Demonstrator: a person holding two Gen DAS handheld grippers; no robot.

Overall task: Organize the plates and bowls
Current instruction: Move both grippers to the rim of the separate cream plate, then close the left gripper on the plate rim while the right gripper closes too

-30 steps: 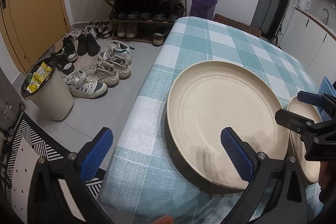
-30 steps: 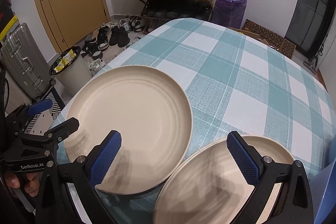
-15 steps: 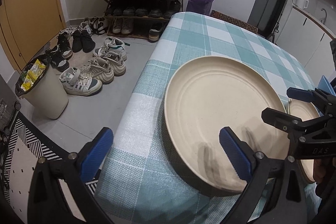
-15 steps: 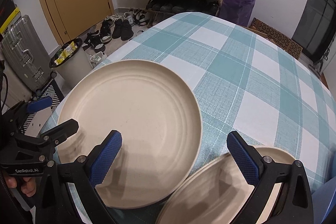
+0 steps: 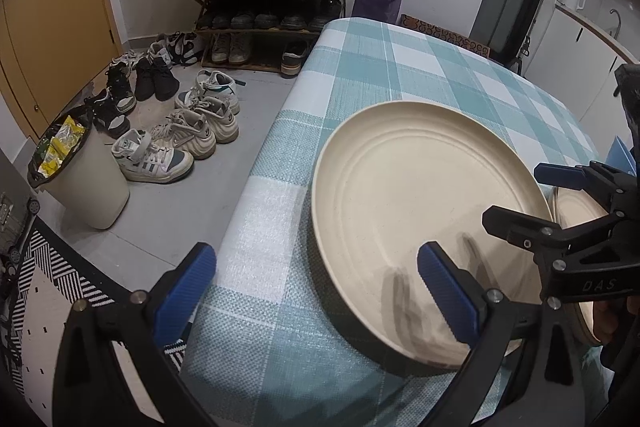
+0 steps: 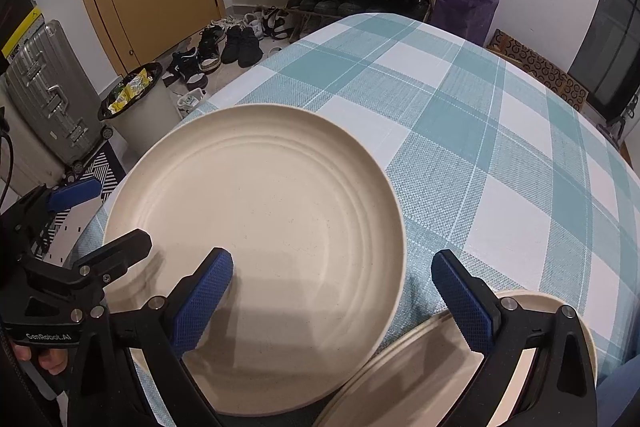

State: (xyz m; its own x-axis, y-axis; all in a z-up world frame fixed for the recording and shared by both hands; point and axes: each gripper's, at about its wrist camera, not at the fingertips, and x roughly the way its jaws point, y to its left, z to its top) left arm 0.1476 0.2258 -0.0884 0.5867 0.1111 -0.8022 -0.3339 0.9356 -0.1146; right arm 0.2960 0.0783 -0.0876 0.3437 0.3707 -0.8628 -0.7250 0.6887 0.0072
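we are holding the left tongs [image 5: 316, 287] spread apart, gripping nothing; the large plate [image 5: 424, 223] is lying flat on the checked surface [image 5: 360, 67], its near rim passing under the right-hand finger [image 5: 444, 291]. the right tongs [image 6: 332, 299] are likewise standing apart and empty, with the large plate ahead of them and a second plate [image 6: 420, 379] sitting just below their right-hand finger, near the surface's edge.

near edge: large plate [image 6: 256, 223], second plate [image 6: 420, 367] crowd it | far checked tablecloth [image 6: 480, 115]: bare, passable
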